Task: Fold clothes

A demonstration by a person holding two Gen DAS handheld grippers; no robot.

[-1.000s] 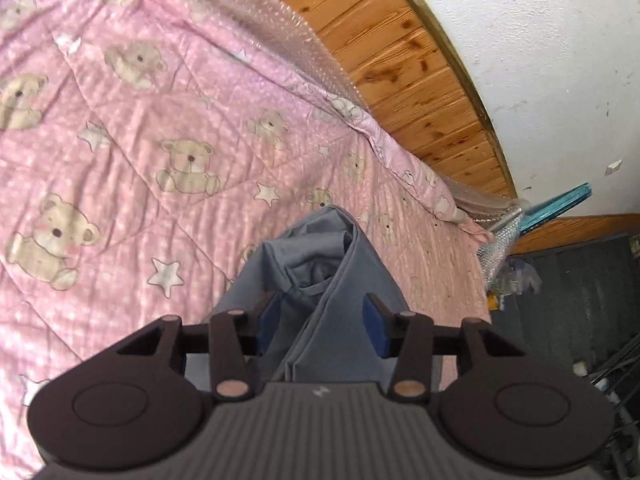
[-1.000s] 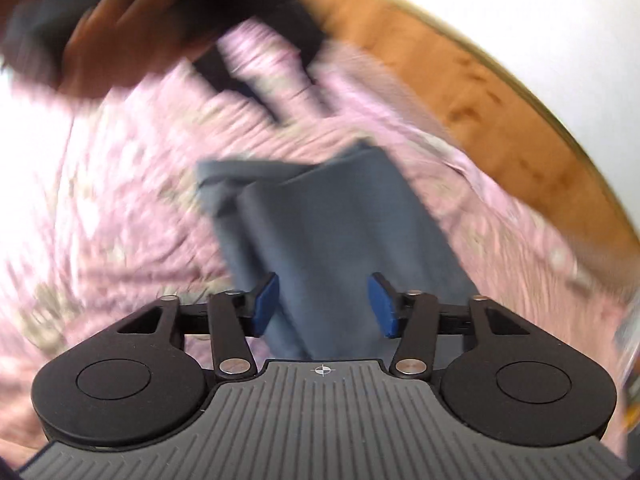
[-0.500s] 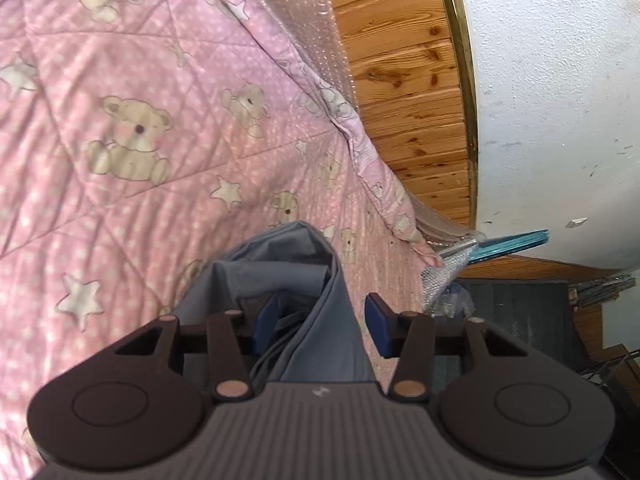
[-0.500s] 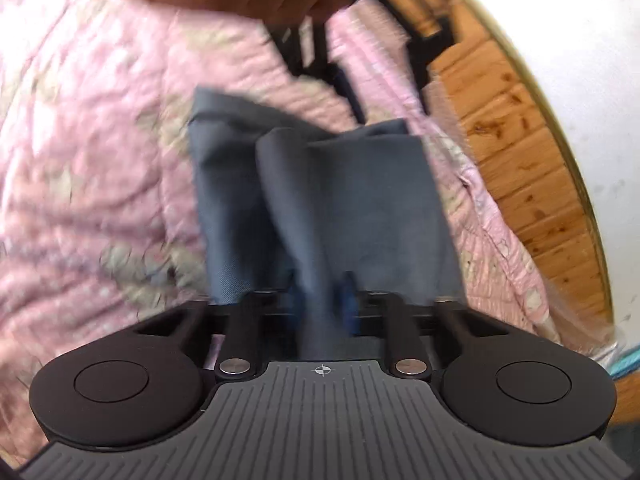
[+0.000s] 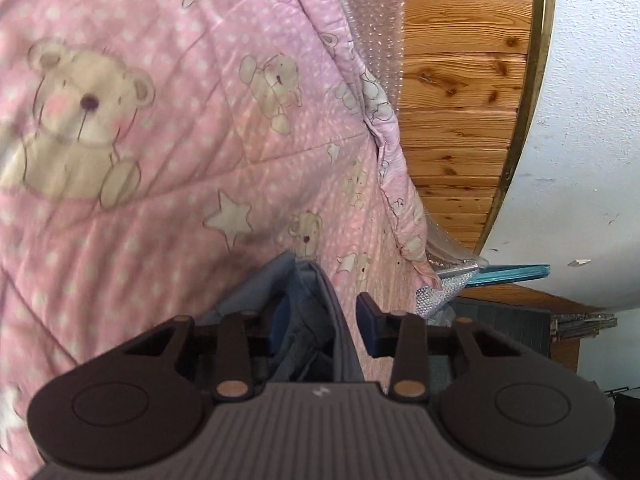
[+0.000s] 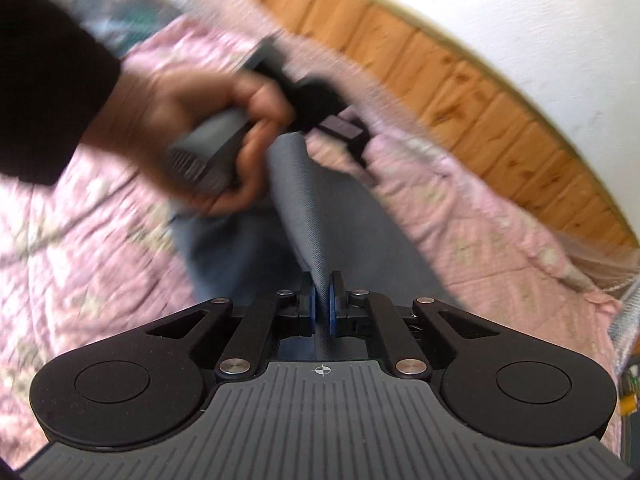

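**Fig.: R claw pinched on cloth fold; L claw wide over far end**

R claw (image 6: pixel 321 300): jaws drawn in narrow, pads clamped on a raised ridge of the grey cloth (image 6: pixel 320 216). One sec ago the same jaws stood wide w/ the cloth lying loose betw. them; half a sec ago they were already closing on it. So the grip is new. From the pinch the ridge runs taut away from the claw toward the L hand (image 6: pixel 176 128), whose sleeve (image 6: pixel 48 64) and gripper body sit just over the cloth's far end. View is motion-blurred; fine detail there can't be told.

L claw (image 5: pixel 320 320): jaws wide, holding nothing. Bunched cloth (image 5: pixel 304 320) lies betw. and below the pads; whether a pad touches it can't be told. Over the last sec this claw has swung closer in: less cloth shows, quilt (image 5: pixel 160 160) fills more of the view.

Cloth sits on the pink bear quilt, near its edge by the wood panel (image 5: pixel 452 100), part-doubled, one layer lifted.

Meaning (judgement): a fold is under way, w/ one end secured by R. L prob. needs its own pinch at the far end before the layer can be carried over. Risk: single-ridge grip may drag lower layers along.
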